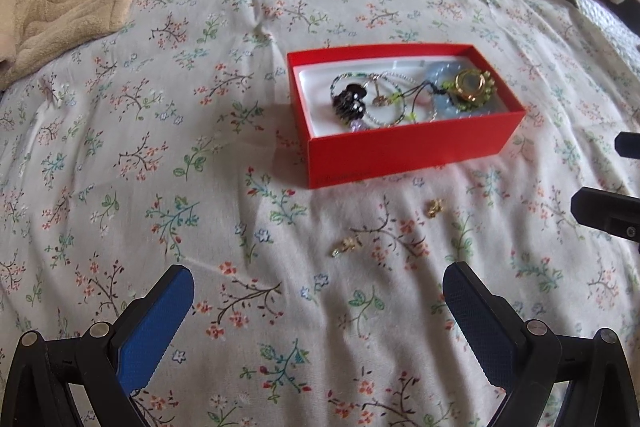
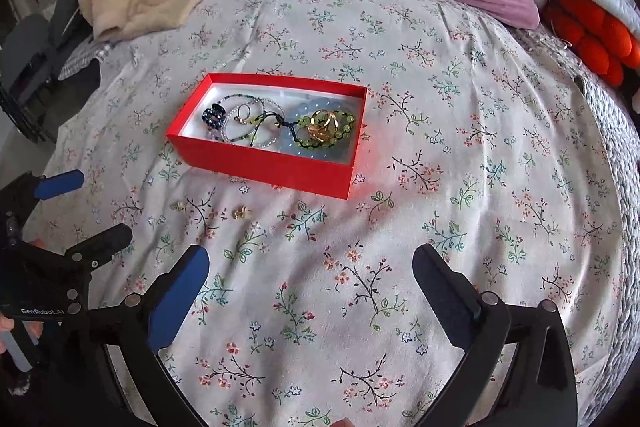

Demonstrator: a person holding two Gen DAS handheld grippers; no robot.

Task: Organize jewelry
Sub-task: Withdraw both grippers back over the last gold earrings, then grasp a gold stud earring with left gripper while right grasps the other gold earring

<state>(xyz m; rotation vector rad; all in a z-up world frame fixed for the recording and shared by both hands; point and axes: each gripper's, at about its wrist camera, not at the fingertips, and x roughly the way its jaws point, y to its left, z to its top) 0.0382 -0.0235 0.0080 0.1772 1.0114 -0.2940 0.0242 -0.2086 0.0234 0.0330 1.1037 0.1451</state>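
Both the left gripper point(image 1: 318, 291) and right gripper point(image 2: 310, 267) hover over the floral bed point(image 1: 120, 155) with jaws spread wide and empty. Just beyond, two small gold earrings point(image 1: 347, 245) point(image 1: 435, 207) lie loose, not yet stowed. Farther off, the red box point(image 1: 400, 151) already holds bracelets, beads and a hair clip point(image 1: 350, 101).

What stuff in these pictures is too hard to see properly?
- The two small gold pieces on the bedspread: too small in both views to tell what they are.
- The red box: its near wall hides part of the floor inside, left view.
- The beads in the box: tangled, so no count.
- The orange cushion: cut off by the right view's edge.
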